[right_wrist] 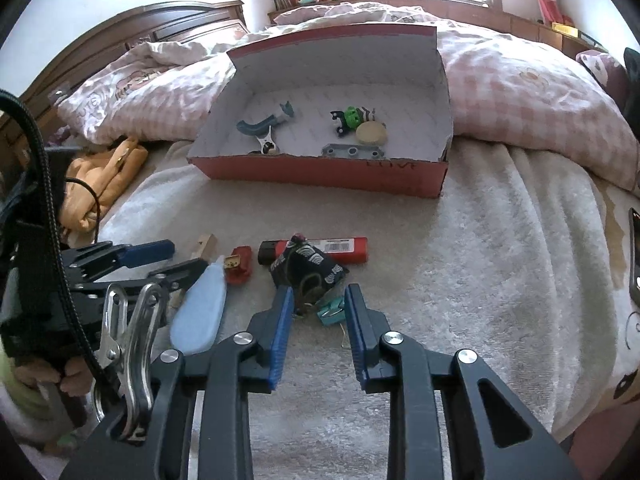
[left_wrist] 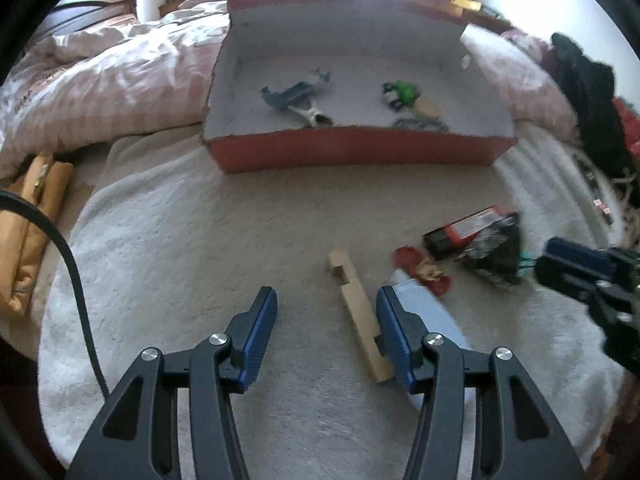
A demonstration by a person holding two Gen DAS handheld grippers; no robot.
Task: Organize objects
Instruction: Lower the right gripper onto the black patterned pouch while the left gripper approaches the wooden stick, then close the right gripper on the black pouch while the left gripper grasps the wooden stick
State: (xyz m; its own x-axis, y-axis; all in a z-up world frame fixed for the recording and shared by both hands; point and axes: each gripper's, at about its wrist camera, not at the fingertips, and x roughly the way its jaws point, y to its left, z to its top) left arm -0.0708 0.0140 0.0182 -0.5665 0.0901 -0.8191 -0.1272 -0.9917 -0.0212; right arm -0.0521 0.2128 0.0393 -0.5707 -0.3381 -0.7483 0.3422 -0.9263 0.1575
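Several small things lie on a pale fluffy blanket (left_wrist: 200, 240) in front of a red shoe box (left_wrist: 352, 148) (right_wrist: 320, 172). My left gripper (left_wrist: 327, 294) (right_wrist: 176, 260) is open, and a notched wooden piece (left_wrist: 360, 312) lies loose between its fingers, close to the right one. A light blue oval object (right_wrist: 200, 312) (left_wrist: 436, 312) rests just beyond that finger. My right gripper (right_wrist: 319, 292) (left_wrist: 546, 260) is shut on the lower end of a black patterned pouch (right_wrist: 306, 264) (left_wrist: 492, 252), with a teal clip (right_wrist: 332, 308) also between the fingers.
The box holds a blue toy (right_wrist: 260, 124), a green toy (right_wrist: 350, 118), a round wooden disc (right_wrist: 372, 134) and a grey piece (right_wrist: 352, 152). A red-black pack (right_wrist: 340, 246) and a small red thing (right_wrist: 238, 266) lie by the pouch. Pink quilt (right_wrist: 520, 100) behind, orange bag (right_wrist: 104, 176) left.
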